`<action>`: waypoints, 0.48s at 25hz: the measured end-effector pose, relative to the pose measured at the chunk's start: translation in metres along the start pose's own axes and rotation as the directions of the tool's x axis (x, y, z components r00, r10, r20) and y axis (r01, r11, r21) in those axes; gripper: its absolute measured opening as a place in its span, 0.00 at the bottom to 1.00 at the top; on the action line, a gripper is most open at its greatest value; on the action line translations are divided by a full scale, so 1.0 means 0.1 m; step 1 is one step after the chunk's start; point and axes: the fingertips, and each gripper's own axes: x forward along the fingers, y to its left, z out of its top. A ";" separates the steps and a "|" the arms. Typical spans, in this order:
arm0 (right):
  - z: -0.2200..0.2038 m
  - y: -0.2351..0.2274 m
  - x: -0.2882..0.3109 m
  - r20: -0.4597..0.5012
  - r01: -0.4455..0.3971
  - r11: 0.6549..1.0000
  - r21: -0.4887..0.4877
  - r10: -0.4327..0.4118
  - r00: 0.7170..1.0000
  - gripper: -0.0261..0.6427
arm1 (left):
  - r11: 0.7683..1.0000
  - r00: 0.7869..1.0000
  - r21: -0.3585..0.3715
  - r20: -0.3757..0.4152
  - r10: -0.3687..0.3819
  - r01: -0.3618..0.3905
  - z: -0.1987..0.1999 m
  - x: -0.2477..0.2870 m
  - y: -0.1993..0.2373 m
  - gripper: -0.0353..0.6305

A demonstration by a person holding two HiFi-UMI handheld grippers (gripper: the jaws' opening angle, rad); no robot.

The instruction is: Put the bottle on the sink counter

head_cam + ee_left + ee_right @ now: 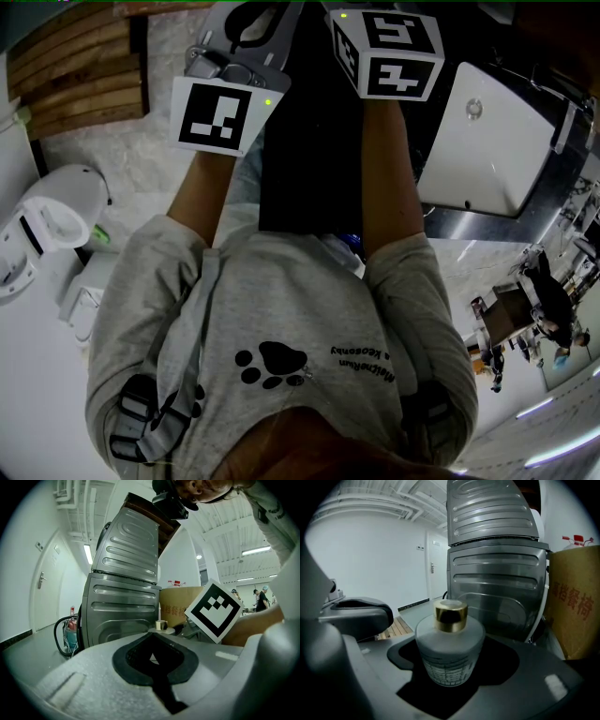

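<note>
A: Status, right gripper (452,667)?
B: Jaws set wide, clamped on the bottle (450,651). Frosted body, gold cap (451,616), printed label low on the front. Bottle sits upright, cap up, in the dark recess btwn the jaws.

A: And the left gripper (154,658)?
B: Jaws drawn together, narrow seam only, nothing btwn them. Its view catches the gold cap just beyond its tip.

A: Bottle pos. vs. sink (473,155)?
B: Not on the counter. Ref. head view: both grippers are held out in front of the person's chest. The white sink w/ steel counter (469,228) lies to the right of the right forearm.

A: Bkgd?
B: Stacked grey metal machines (497,573) straight ahead, cardboard box (574,602) at their right.
</note>
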 end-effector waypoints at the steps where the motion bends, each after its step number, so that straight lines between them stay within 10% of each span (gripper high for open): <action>1: -0.01 -0.01 0.00 -0.003 0.002 1.000 0.000 -0.002 1.000 0.54 | 1.000 1.000 0.002 -0.002 0.001 -0.001 0.00 0.00 0.00 0.06; 12: -0.06 0.03 -0.02 -0.027 0.022 0.999 -0.026 -0.023 0.999 0.54 | 1.000 1.000 0.005 -0.017 0.008 -0.008 0.02 -0.09 -0.02 0.06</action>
